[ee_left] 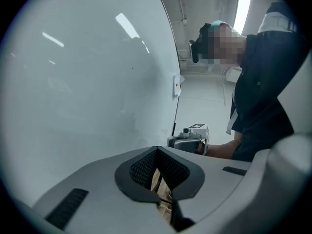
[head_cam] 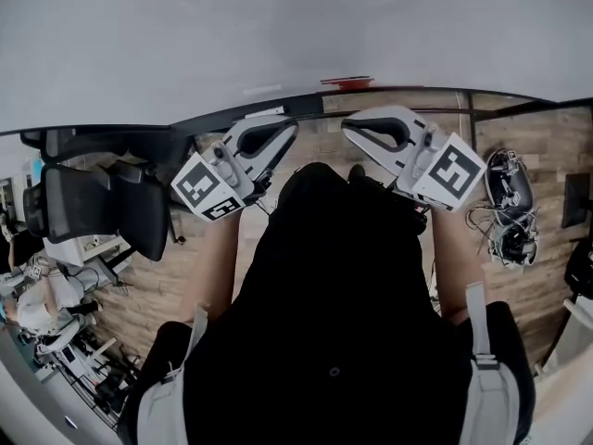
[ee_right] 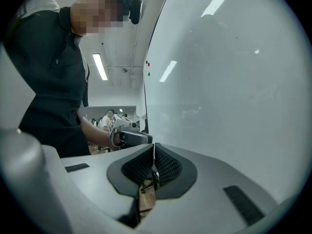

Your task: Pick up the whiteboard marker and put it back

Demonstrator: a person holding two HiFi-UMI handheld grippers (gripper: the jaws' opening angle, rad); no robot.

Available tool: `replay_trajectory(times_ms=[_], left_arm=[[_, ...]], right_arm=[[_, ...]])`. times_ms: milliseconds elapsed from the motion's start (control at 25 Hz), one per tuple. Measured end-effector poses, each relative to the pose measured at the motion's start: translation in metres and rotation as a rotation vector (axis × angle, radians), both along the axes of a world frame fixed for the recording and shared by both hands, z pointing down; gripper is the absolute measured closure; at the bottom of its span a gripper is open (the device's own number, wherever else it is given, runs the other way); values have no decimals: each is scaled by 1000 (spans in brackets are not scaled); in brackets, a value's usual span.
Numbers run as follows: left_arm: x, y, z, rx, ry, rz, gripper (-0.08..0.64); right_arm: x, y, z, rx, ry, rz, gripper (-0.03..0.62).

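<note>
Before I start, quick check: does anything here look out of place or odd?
Nothing looks damaged or spilled. The whiteboard looks blank; a red item, perhaps the marker, lies at its bottom edge. Only a loose tangle of cables on the floor at the right looks untidy.

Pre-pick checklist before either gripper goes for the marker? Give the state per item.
1. Left gripper empty: ok, jaws together on nothing.
2. Right gripper empty: ok, same.
3. Jaws open for a pick: not ok, both shut.
4. Marker located: cannot tell; a red object at the lower edge of the whiteboard may be it.
5. Marker in either gripper view: not ok; they show only whiteboard, the other gripper and the person.
</note>
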State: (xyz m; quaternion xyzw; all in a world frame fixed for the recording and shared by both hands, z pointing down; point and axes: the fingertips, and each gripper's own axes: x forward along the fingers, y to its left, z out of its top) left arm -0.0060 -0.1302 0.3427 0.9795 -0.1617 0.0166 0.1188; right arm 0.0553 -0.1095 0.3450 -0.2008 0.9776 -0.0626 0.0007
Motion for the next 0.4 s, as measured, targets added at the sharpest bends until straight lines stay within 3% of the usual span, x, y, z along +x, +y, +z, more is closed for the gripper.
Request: replay_trajectory(times_ms=[400], left_arm=[[-7, 16, -4, 20, 29, -26, 548]], right_arm=[[-1, 5, -5, 20, 24, -1, 572]])
